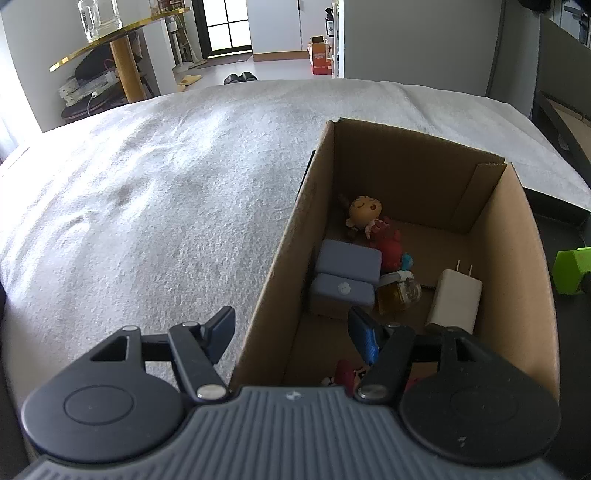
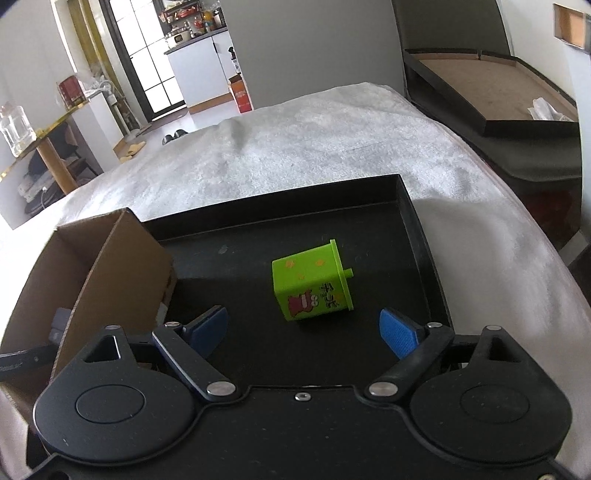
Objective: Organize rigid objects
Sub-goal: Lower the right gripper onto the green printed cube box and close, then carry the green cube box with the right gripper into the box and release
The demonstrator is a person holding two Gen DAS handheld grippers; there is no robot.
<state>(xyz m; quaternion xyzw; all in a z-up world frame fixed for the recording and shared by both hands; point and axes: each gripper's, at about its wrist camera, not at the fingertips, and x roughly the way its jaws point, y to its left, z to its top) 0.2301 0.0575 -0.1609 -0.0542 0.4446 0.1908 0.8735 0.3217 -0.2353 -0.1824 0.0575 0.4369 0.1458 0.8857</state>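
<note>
A green toy box (image 2: 313, 283) with a cartoon print lies on its side on a black tray (image 2: 410, 206). My right gripper (image 2: 304, 332) is open and empty, just short of it. A cardboard box (image 1: 325, 147) holds a doll (image 1: 364, 214), a red toy (image 1: 388, 247), two grey-blue cases (image 1: 347, 273), a small bottle (image 1: 397, 291) and a white charger plug (image 1: 456, 301). My left gripper (image 1: 291, 332) is open and empty, straddling the box's left wall. The green toy box (image 1: 570, 271) shows at the right edge of the left wrist view.
The cardboard box (image 2: 122, 258) stands at the tray's left side. Both rest on a white towel-covered table (image 1: 147, 192). A gold shelf with a glass jar (image 1: 98, 18) stands beyond the table. A dark piece of furniture (image 2: 498, 110) stands to the right.
</note>
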